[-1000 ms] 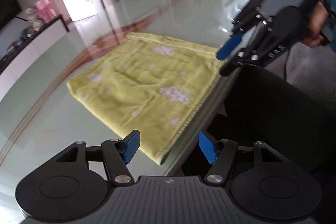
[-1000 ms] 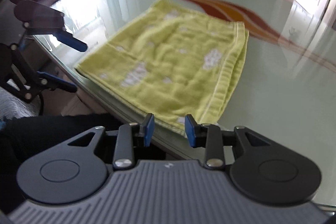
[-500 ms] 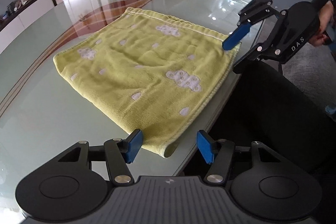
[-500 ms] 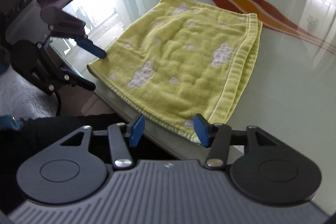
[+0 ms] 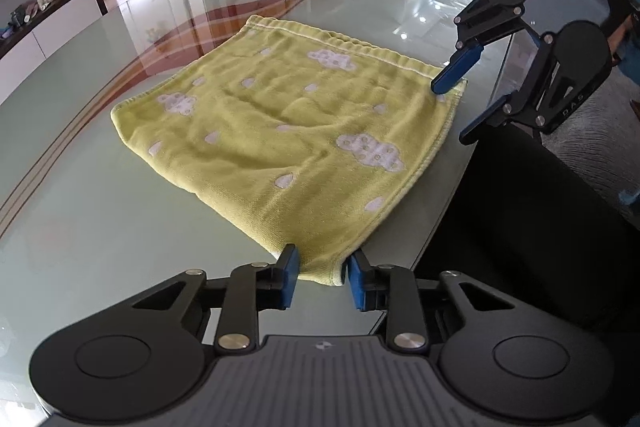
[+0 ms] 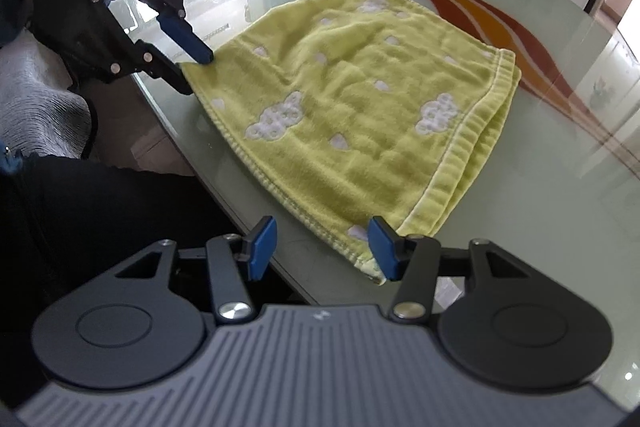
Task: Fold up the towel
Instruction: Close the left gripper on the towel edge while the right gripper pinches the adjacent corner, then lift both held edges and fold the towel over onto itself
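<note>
The left gripper (image 5: 319,277) has just been closing its jaws, and its blue pads now pinch the towel's (image 5: 296,131) near corner at the table's (image 5: 100,219) edge. The right wrist view confirms this from the side: both left pads (image 6: 188,39) clamp that corner.

The right gripper (image 6: 322,247) has just been narrowing too, yet its jaws stand apart; the towel's other near corner lies between them, against the right-hand pad (image 6: 382,247), while the left-hand pad hangs off the towel past the table's edge. Only the right wrist view shows the towel's doubled layers along its hemmed side. The yellow-green, cloud-patterned towel lies folded flat on the glass table.
</note>
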`<state>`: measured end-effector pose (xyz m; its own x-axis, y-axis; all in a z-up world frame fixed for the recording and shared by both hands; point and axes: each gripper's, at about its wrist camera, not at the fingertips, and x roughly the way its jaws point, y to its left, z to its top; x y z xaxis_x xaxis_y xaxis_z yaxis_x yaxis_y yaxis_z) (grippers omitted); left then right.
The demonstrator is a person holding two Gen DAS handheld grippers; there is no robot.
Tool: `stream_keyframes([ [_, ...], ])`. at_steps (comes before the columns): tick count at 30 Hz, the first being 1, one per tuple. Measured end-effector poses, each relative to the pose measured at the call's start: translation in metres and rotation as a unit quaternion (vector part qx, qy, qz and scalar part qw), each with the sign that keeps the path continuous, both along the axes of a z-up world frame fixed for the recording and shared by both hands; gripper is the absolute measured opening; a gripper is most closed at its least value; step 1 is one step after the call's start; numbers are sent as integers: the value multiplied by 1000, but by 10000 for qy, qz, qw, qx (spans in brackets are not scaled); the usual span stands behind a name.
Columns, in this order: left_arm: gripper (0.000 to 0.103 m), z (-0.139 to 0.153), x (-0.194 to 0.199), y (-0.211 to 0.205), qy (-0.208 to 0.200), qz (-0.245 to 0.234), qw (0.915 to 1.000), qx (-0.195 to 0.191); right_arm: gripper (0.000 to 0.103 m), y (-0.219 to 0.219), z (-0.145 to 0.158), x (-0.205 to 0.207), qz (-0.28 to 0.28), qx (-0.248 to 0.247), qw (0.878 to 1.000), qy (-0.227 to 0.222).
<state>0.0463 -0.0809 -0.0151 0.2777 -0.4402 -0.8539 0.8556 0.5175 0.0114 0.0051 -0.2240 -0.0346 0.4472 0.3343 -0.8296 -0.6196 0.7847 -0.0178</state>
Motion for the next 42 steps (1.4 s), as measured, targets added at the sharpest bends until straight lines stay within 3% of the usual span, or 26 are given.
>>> stream_keyframes([
  [2,30,0,-1,0,-7,13,10000,-2,27,-4,0,2,-106,15,9999,-2],
  [10,24,3,8,3,220,261,9993,-117,19,-2,-1,-3,-128,-135,9997,-156],
  [13,24,4,11,3,310,349,9988,-141,21,-2,-1,-4,-50,-155,9998,-140],
  [16,23,4,11,3,304,348,9989,-115,33,0,-1,-5,153,-225,9995,-187],
  [20,23,5,15,5,408,398,9983,-151,33,0,-1,-14,571,-576,9957,-441],
  [25,22,7,22,8,558,349,9977,-184,33,-6,-1,-13,700,-511,9953,-440],
  [27,22,7,23,8,569,329,9977,-172,30,-7,-1,-12,674,-461,9958,-407],
  [29,22,7,24,8,578,343,9976,-180,20,-7,-2,-10,616,-362,9966,-399],
  [38,22,7,33,10,817,421,9954,-275,12,-11,-4,-4,406,-132,9986,-326],
  [42,22,7,30,6,735,401,9963,-192,9,-8,-3,-5,346,-174,9986,-373],
])
